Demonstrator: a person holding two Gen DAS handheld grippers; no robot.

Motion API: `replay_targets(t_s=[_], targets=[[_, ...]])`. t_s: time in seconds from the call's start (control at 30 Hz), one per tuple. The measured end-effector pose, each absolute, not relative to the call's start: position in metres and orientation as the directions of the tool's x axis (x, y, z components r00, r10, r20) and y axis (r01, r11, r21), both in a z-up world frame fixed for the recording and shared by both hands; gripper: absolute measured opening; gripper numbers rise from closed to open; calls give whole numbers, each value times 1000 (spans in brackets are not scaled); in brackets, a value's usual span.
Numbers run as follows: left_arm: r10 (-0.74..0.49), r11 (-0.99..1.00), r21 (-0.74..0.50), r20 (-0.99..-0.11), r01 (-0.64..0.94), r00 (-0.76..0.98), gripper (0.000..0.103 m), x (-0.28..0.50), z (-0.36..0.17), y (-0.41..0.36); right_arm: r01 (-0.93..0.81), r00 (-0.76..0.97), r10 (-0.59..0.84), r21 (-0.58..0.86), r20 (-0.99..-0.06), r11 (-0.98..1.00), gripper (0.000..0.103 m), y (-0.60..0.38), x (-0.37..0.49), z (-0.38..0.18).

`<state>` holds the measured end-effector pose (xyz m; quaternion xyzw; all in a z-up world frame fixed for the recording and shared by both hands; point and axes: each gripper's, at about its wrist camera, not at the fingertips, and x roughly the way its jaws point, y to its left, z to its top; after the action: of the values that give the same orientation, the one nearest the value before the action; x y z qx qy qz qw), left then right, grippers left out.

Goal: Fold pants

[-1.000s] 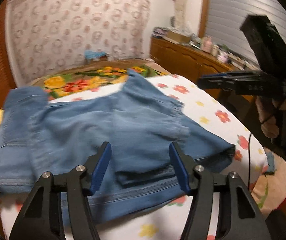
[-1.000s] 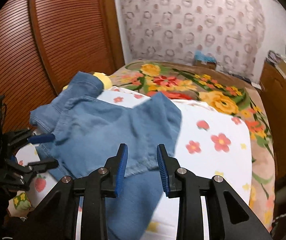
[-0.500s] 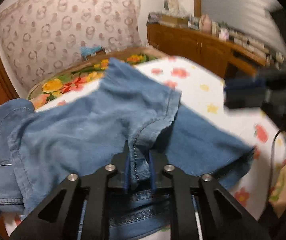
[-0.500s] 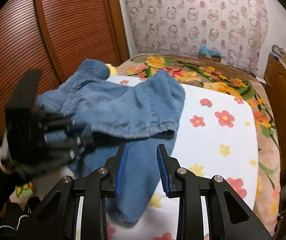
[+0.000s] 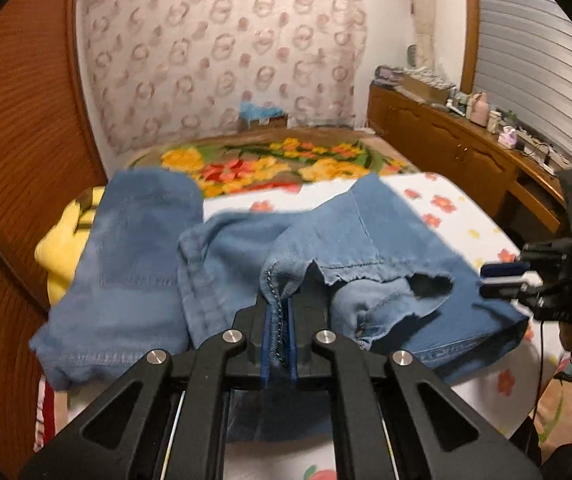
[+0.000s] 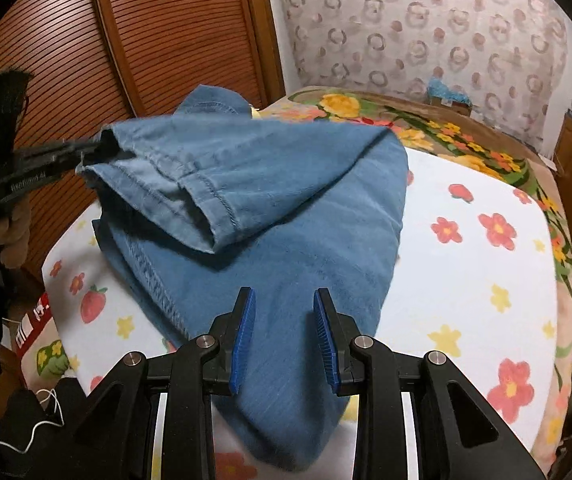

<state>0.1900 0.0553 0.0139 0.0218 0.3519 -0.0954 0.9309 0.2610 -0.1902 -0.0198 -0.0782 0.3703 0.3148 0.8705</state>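
Note:
Blue denim pants (image 5: 146, 260) lie bunched on the flowered white sheet (image 5: 446, 208) of a bed. My left gripper (image 5: 280, 308) is shut on a stitched edge of the pants and holds that flap lifted off the rest. In the right wrist view the left gripper (image 6: 86, 152) sits at the far left with the hemmed leg end (image 6: 190, 200) hanging from it, raised over the pants (image 6: 306, 240). My right gripper (image 6: 282, 320) hovers open just above the near part of the denim, nothing between its blue pads. In the left wrist view the right gripper (image 5: 502, 280) is at the right edge.
A slatted wooden door (image 6: 166, 20) runs along the left of the bed. A wooden sideboard (image 5: 466, 152) with clutter stands on the right. A bright flower blanket (image 5: 266, 160) covers the far end, and a yellow cloth (image 5: 62, 240) lies by the pants.
My left gripper went from open over the pants to shut on a denim edge, then lifted it up and toward the left. The right gripper stayed open and sank slightly toward the cloth.

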Motion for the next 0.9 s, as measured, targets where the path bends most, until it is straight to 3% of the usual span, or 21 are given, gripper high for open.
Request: replay_targets(t_s=[0.07,0.17,0.23,0.37,0.73,0.9], targets=[[-169,979,-32,-676,202,717,8,191,3,54,-616,520,500,101,-693,781,31,-189,269,-18],[-164,979,-23,-685,204,709,17,188,-7,50,-640,502,515,102,-695,761,31,-180,279,-16],[-165,979,-23,-679,205,715,33,185,-8,49,-652,491,515,96,-702,752,31,-173,286,-17],[-180,976,-29,-655,214,734,50,172,-2,53,-684,463,526,89,-714,724,31,-158,295,-19],[-268,948,-33,-615,316,741,51,156,3,35,-701,442,502,64,-743,711,32,-144,307,-27],[-228,951,6,-662,309,714,51,175,-14,25,-692,454,485,48,-747,720,35,-144,303,-27]])
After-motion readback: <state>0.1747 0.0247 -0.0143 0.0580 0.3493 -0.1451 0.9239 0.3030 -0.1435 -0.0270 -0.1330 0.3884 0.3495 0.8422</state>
